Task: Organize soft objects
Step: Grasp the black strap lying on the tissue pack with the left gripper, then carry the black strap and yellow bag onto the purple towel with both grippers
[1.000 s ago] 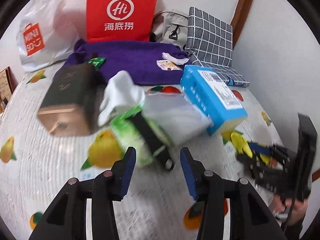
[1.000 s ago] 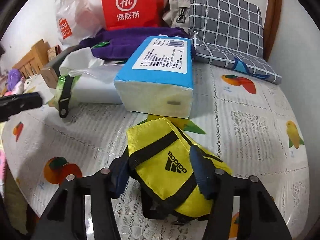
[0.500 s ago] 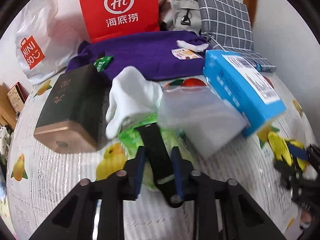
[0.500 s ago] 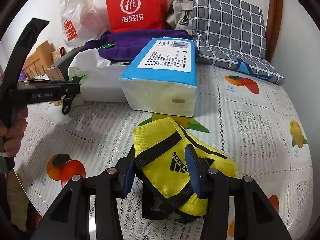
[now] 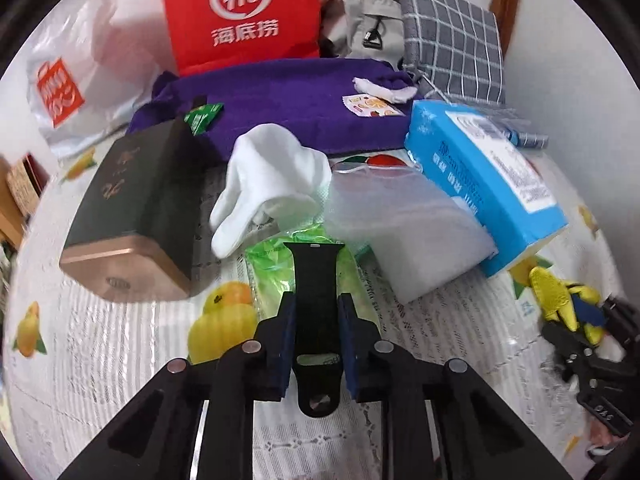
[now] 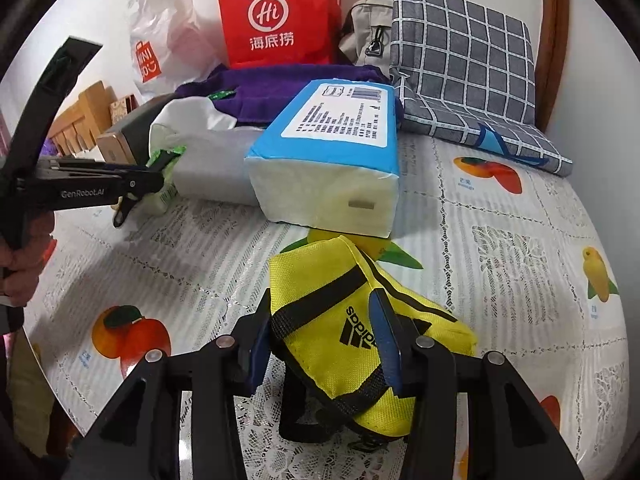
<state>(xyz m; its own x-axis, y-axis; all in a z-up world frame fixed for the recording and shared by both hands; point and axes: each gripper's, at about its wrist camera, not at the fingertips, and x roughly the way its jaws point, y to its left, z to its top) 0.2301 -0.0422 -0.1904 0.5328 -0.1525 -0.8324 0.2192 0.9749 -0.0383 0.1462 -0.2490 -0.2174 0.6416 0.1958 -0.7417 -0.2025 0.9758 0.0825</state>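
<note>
Left gripper is clamping the black strap right now, pads pressed flat on both sides w/ the strap's lower end poking out below the fingers. Strap is lying over a crinkly green packet on the table w/ the fruit-print lace cloth. Just behind that a white cloth is flopping over, dark box w/ a copper end sitting to its left, clear plastic pack to its right, and a blue tissue pack leaning on the far side of that.

Right gripper is closing in on the yellow adidas pouch, approx mid-body. Pouch is sitting betw the jaws on the table, fabric already bunching where the pads are touching it, so it's gripping. Blue tissue pack is right behind the pouch.

At the back a purple towel is spreading across, red paper bag standing behind it, grey checked cushion leaning by the wall. A hand is holding the left tool at the edge of the right cam view.
</note>
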